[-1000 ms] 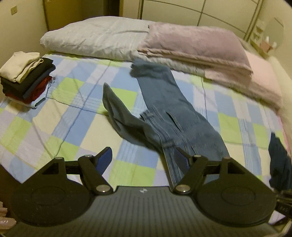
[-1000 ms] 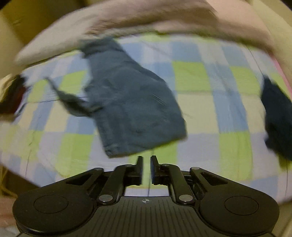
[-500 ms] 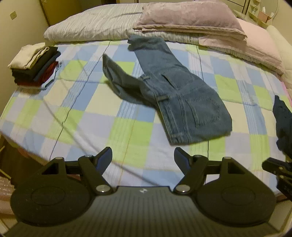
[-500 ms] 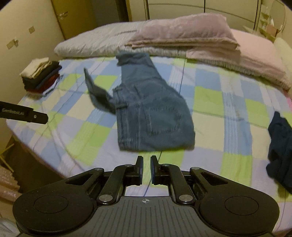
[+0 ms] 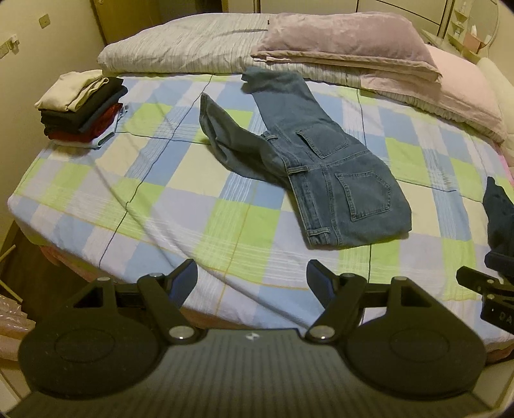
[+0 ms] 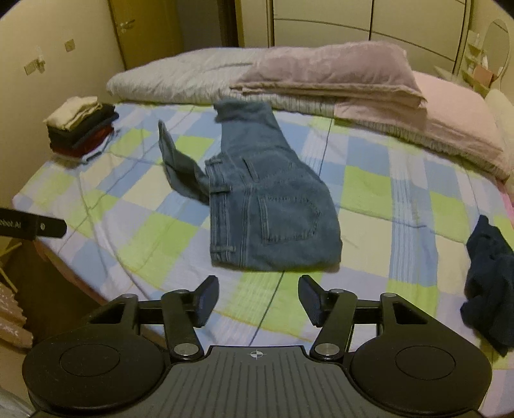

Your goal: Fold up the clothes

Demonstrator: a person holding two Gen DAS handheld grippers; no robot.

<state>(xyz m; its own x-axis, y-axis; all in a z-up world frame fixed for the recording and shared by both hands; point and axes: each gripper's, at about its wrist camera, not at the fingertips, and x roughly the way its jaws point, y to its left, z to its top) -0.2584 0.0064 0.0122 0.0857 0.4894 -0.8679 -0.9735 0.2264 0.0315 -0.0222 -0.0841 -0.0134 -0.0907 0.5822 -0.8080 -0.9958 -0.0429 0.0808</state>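
Observation:
Blue jeans (image 5: 324,167) lie loosely on the checked bedsheet (image 5: 128,193), waistband toward me, one leg reaching the pillows and the other bent out to the left. They also show in the right wrist view (image 6: 270,205). My left gripper (image 5: 252,283) is open and empty, held back over the bed's near edge. My right gripper (image 6: 255,300) is open and empty, just short of the jeans' waistband. A crumpled dark blue garment (image 6: 491,283) lies at the right edge of the bed.
A stack of folded clothes (image 5: 83,106) sits at the bed's far left corner. Pillows and a folded pink blanket (image 5: 347,45) line the head of the bed. A wall stands left and wardrobes (image 6: 353,22) behind. Part of the other gripper (image 6: 29,226) shows at left.
Both grippers have pulled back and up from the jeans toward the bed's near edge. My right gripper has opened; it was shut before. The jeans stay on the bed.

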